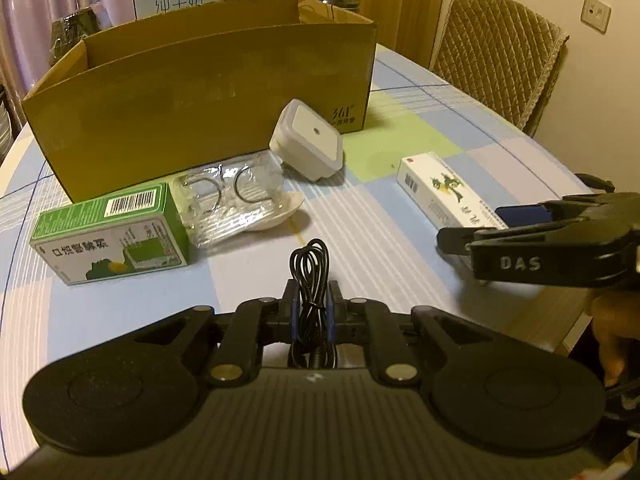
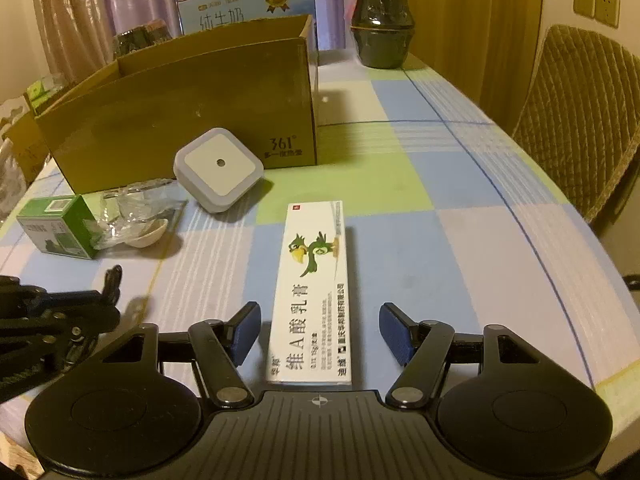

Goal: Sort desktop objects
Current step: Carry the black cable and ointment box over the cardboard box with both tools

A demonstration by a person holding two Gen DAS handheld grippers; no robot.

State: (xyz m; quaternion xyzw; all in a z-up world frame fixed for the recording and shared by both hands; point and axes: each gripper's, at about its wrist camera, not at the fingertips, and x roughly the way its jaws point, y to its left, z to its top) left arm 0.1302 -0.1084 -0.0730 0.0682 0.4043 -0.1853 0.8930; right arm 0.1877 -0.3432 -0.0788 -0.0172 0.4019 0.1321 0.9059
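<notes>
— Two grippers, two different jobs. Our left gripper [image 1: 311, 312] is already clamped on the bundled black cable [image 1: 310, 280], pads pressed together around the loops, above the near edge of the table [image 2: 500, 240]. The cable looks soft and springy, so we judge it light but liable to slip out as loose coils if the pinch eases.

— And our right gripper [image 2: 320, 334]?

— Fingers wide apart, straddling the near end of the long white ointment box [image 2: 310, 296], not touching it. The box lies flat near the table's near edge, its length pointing away from us. Thin printed cardboard, smooth and a little glossy; we expect it to be light and stiff along its length but crushable across the narrow sides. We would close on those long sides, gently, low on the box.

— What about the rest?

— The square white night light [image 2: 219, 170] is hard, rounded plastic, tilted against the brown cardboard carton [image 2: 180, 128] standing open toward the far edge. The clear plastic packet [image 1: 230, 200] is crinkly and slippery, overlapping a small pale dish whose make we cannot tell. The green medicine box [image 1: 110, 232] beside it is plain carton, easy to pinch across its short faces.
</notes>
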